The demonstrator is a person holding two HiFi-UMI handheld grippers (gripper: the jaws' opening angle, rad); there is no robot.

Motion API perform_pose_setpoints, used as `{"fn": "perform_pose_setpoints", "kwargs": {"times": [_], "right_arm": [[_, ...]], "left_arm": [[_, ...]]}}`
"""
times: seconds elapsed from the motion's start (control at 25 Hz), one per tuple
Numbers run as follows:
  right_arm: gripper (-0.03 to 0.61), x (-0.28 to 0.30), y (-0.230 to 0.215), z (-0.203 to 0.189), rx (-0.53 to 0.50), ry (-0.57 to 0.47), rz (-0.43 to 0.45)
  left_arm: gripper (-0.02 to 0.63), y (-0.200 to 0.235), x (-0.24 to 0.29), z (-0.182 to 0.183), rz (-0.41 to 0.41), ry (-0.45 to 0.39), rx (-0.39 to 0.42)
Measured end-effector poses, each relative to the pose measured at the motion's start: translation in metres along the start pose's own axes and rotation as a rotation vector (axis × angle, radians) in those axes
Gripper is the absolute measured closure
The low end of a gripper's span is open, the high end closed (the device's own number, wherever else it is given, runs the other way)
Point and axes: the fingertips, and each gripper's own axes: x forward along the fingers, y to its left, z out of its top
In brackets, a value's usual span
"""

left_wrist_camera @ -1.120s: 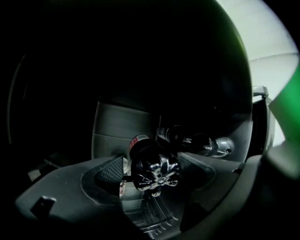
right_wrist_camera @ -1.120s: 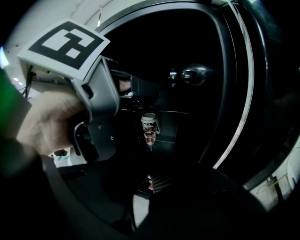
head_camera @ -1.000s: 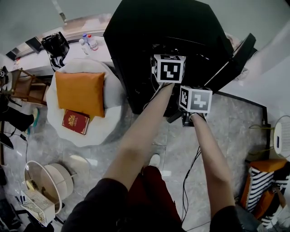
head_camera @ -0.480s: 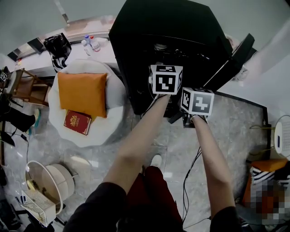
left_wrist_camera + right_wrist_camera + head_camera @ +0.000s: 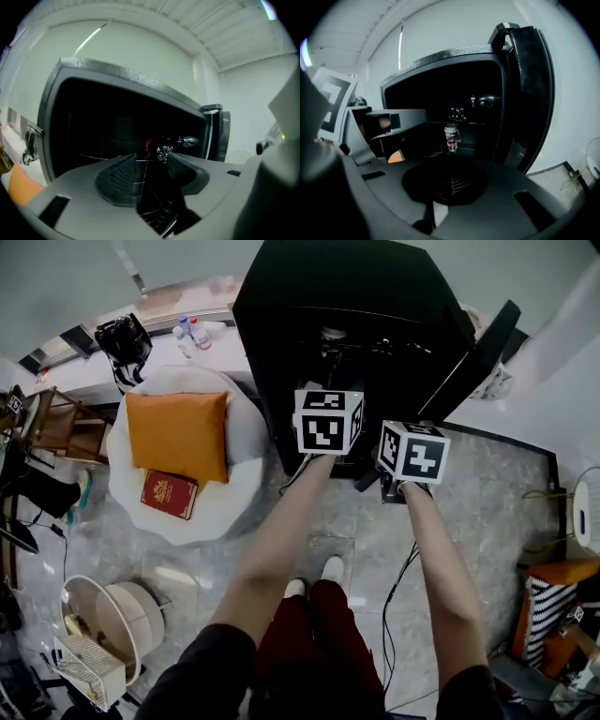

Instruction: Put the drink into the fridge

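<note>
The black fridge stands with its door swung open to the right. The drink, a small can, stands upright on a shelf deep inside; in the left gripper view only a red glimpse of the drink shows. My left gripper is just outside the fridge opening, its jaws apart and closing with nothing between them. My right gripper hangs beside it, in front of the opening, jaws together and empty. In the head view, both grippers' marker cubes, left gripper and right gripper, sit at the fridge's front.
A round white table to the left carries an orange cushion and a red book. Bottles and a black bag sit on a counter behind. A cable runs over the floor; a striped bag is at right.
My left gripper has drawn back out of the fridge toward the person. Its jaws hold nothing. The right gripper has hardly moved.
</note>
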Motion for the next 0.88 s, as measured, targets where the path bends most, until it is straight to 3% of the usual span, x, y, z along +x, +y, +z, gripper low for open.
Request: {"fn": "perform_pose_setpoints", "kwargs": {"times": [0.32,0.88], "right_arm": [[0.56,-0.033,0.019,0.011,0.036,-0.097,0.023],[0.56,-0.096,0.068,0.017,0.054,-0.237,0.08]], "left_arm": [[0.594,-0.007,-0.046,0.005,-0.024,-0.024,0.02],[0.604,-0.026,-0.13,-0.004,-0.119,-0.024,0.03]]}}
